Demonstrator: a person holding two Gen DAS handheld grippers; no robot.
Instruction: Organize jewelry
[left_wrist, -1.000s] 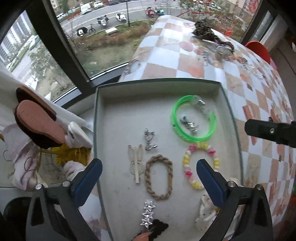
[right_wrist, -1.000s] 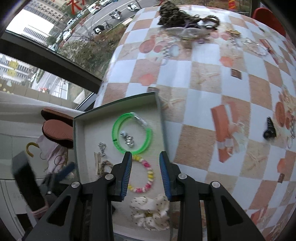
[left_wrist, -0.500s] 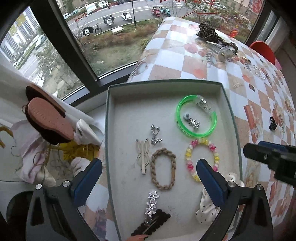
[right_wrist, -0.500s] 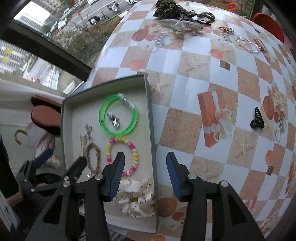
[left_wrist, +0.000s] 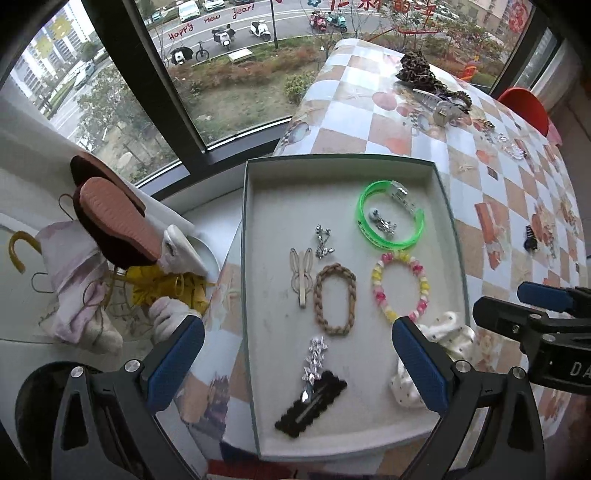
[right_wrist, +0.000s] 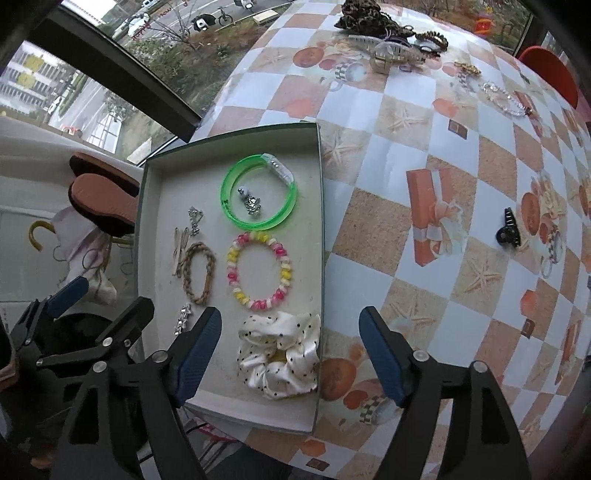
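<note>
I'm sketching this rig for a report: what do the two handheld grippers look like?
Both the left gripper and the right gripper have angular matte-black plastic fingers, with silver screws at the joints and ribbed blue pads on the inner faces. Seen from the left wrist, the right one's body shows white letters "DA". No cables or sleeves show.

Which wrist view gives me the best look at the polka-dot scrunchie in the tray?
The right wrist view: the polka-dot scrunchie lies fully visible in the tray, between the open fingers of the right gripper. In the left wrist view the left gripper finger covers part of it.
</note>
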